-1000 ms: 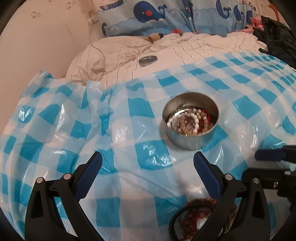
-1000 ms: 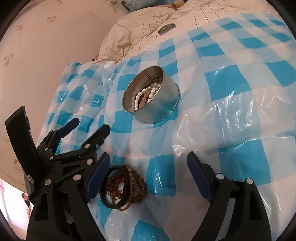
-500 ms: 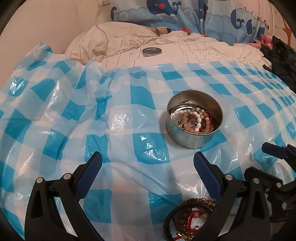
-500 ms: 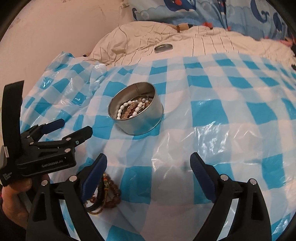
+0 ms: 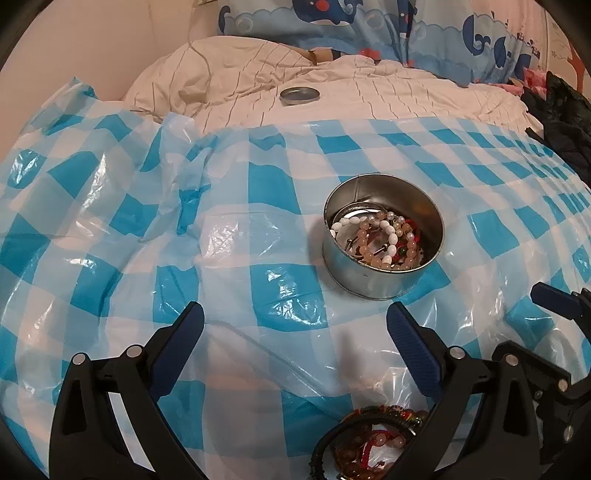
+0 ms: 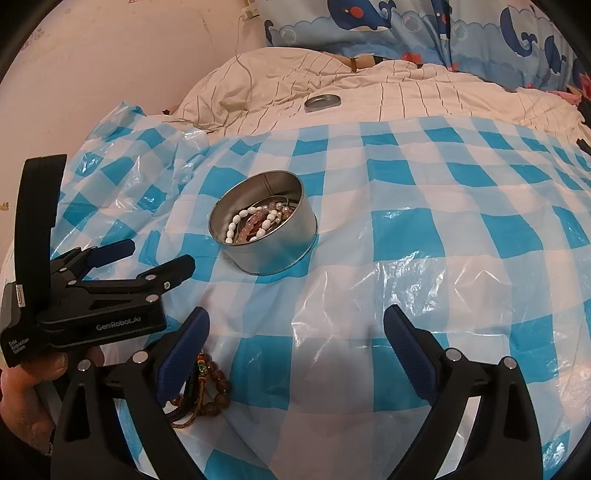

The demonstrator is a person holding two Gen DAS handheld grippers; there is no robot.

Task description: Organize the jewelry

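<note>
A round silver tin stands on the blue-and-white checked plastic sheet and holds several bead bracelets, white and pink; it also shows in the right wrist view. A pile of brown, black and red bracelets lies on the sheet near me, partly hidden by my fingers; it shows in the right wrist view too. My left gripper is open and empty, short of the tin. My right gripper is open and empty, right of the pile. The left gripper also shows in the right wrist view.
The tin's lid lies on the cream striped quilt beyond the sheet. A whale-print pillow is at the back, dark clothing at the far right, a wall on the left.
Both grippers have pulled back and tilted up, so the tin sits farther off and more of the quilt and pillow shows. Both stay open and empty. The bracelets have not moved.
</note>
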